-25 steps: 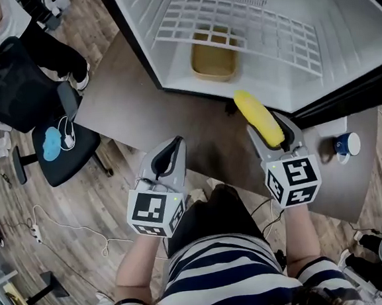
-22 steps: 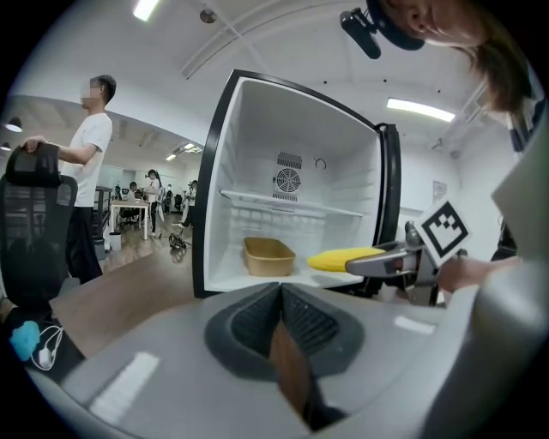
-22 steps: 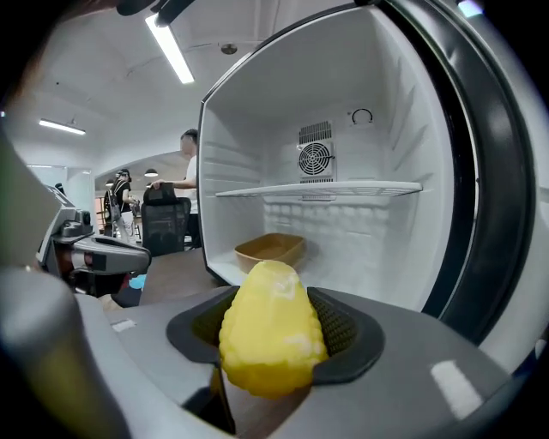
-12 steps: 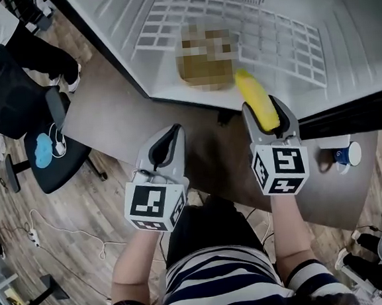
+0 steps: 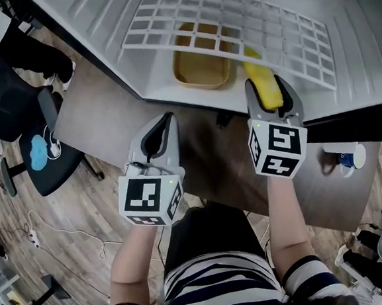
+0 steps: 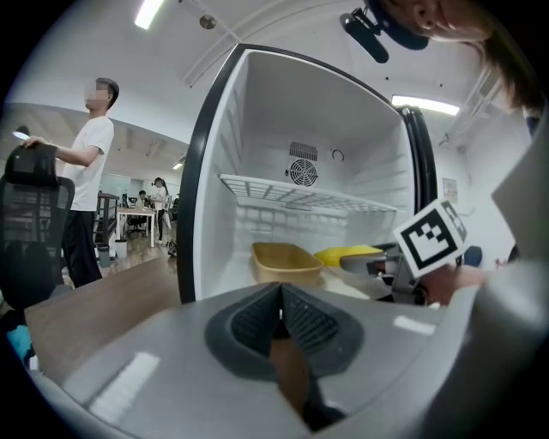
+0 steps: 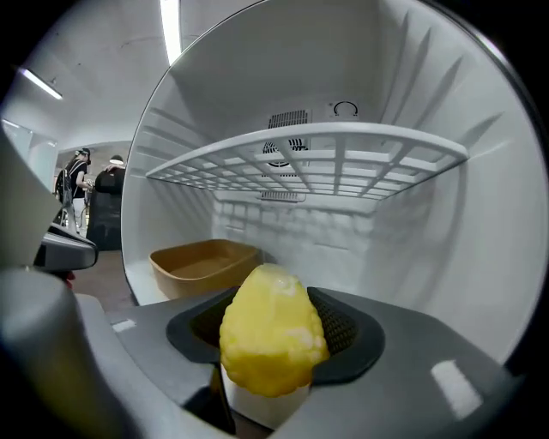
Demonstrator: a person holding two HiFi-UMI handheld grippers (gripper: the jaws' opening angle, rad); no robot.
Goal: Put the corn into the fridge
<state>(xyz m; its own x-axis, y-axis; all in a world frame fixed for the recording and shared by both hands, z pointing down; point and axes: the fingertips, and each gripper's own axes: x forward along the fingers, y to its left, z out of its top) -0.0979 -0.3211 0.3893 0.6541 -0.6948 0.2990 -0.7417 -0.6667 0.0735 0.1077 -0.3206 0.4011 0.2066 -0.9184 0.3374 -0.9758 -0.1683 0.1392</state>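
Corn (image 5: 262, 82), a yellow cob, could slip or roll if let go here. It sticks well out past the jaws, so only its rear part is gripped. Judged from the head view, its free end has just crossed the front edge of the fridge (image 5: 93, 24) floor and sits under the front edge of the white wire shelf (image 5: 233, 25). Released this near the edge, a round cob may roll back out onto the brown worktop (image 5: 101, 116); lifted, it could knock the shelf above. Nudging the tan tray (image 5: 200, 65) just to its left is a lesser risk. The cob lies lengthwise between the jaws of the right hand-held gripper (image 5: 268, 98), which pinch it from both sides, and its free end points ahead into the compartment. The left hand-held gripper (image 5: 165, 124) hangs over the worktop outside the fridge, near the fridge's front edge, with its jaws pressed together on nothing.
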